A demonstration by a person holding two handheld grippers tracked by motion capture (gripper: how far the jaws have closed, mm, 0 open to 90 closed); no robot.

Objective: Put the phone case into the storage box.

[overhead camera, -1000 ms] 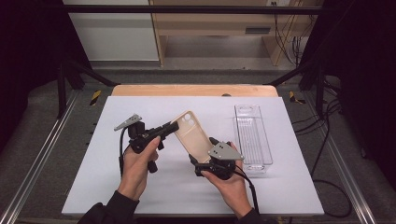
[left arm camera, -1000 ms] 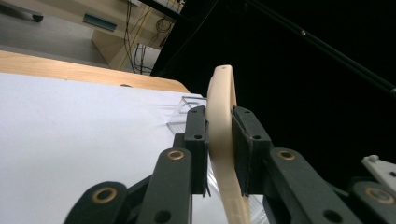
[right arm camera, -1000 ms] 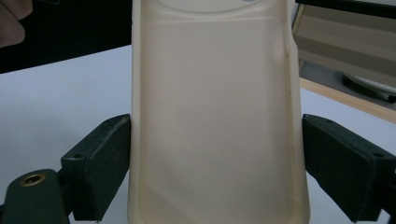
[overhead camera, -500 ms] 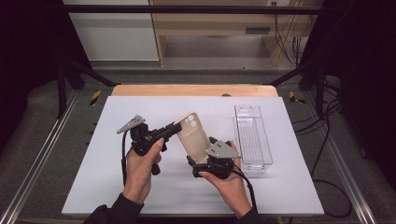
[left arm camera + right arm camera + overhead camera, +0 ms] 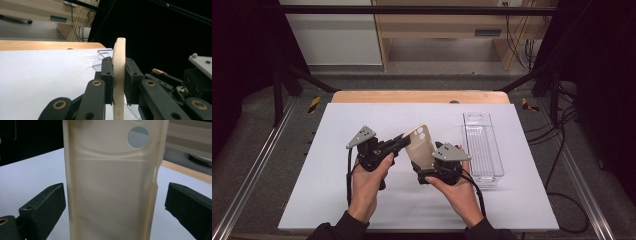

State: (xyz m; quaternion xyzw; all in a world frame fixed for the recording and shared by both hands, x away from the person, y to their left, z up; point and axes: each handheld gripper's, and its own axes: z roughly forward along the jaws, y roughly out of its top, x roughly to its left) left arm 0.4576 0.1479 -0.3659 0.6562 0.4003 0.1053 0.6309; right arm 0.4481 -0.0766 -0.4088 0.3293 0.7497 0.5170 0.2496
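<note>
I hold a cream phone case [image 5: 421,145] above the white counter [image 5: 332,130], lifted clear of the surface and tilted, its camera cutouts at the upper end. My left tongs [image 5: 404,141] come at it from the left and pinch it: in the left gripper view the two black pads [image 5: 107,77] press flat on either face of the case [image 5: 119,75], which stands edge-on between them like a thin pale strip. My right tongs [image 5: 424,172] sit at the lower end of the case, just below and to the right of the left pair. In the right gripper view the case [image 5: 110,190] stands lengthwise between my right jaws, its inner side toward the camera (the round lens holes show near the top), and both jaws stand apart from its long edges with a clear gap of counter visible on each side, so this pair is spread and grips nothing. Both my hands are close together near the middle of the counter. A clear plastic tray [image 5: 483,145] lies lengthwise on the counter to the right of my right hand [image 5: 457,192], near it but apart from the case.
</note>
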